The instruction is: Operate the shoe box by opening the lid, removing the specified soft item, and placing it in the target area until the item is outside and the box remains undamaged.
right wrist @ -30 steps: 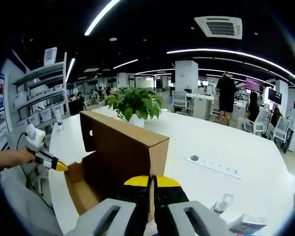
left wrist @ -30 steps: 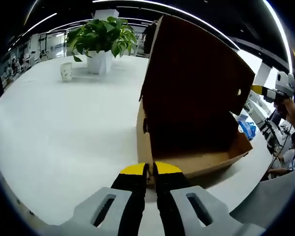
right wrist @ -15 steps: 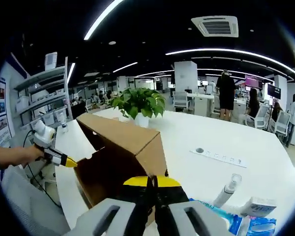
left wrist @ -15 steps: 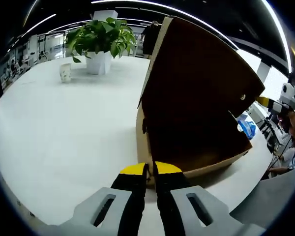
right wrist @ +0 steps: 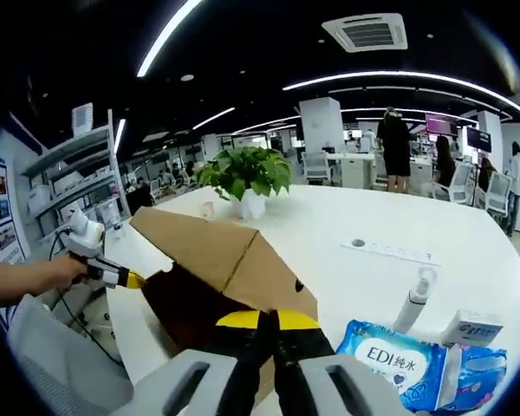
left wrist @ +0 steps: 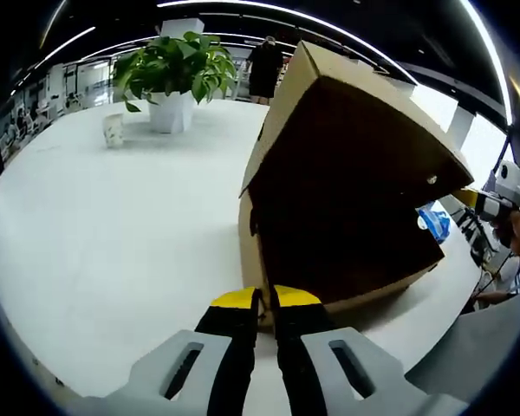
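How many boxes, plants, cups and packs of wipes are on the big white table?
Cardboard shoe box: 1
Potted plant: 1
Small white cup: 1
Blue pack of wipes: 1
Total: 4

- Shoe box: tan cardboard, dark brown inside.
- Table: white.
- Gripper tips: yellow on black.
- Potted plant: green leaves, white pot.
- Tissue pack: blue with white panel.
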A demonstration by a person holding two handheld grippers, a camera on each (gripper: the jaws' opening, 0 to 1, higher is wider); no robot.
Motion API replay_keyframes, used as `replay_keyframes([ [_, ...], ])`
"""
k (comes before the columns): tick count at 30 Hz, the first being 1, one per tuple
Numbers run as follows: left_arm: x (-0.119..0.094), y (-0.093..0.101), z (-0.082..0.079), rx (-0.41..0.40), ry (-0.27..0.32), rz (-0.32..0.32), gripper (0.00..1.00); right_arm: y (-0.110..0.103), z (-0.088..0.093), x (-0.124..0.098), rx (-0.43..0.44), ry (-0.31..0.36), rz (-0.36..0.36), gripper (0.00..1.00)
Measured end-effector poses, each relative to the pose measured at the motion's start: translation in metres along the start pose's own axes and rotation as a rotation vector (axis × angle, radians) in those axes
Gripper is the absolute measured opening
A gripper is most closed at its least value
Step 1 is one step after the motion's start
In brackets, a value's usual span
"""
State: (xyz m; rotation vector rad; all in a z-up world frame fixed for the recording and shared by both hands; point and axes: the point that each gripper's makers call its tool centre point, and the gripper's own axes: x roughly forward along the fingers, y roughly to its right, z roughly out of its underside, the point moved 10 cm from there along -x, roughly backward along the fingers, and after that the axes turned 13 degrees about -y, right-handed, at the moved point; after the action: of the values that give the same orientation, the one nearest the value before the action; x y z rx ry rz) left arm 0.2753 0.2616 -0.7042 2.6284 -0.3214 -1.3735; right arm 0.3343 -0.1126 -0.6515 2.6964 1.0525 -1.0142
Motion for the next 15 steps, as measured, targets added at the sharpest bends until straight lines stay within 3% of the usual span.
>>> replay_keyframes([
  [15,0.001,-0.002,0.0,0.004,0.006,-0.002,0.04,-0.005,0.022,0.003,0.018,-0.048,-0.024,0.0],
])
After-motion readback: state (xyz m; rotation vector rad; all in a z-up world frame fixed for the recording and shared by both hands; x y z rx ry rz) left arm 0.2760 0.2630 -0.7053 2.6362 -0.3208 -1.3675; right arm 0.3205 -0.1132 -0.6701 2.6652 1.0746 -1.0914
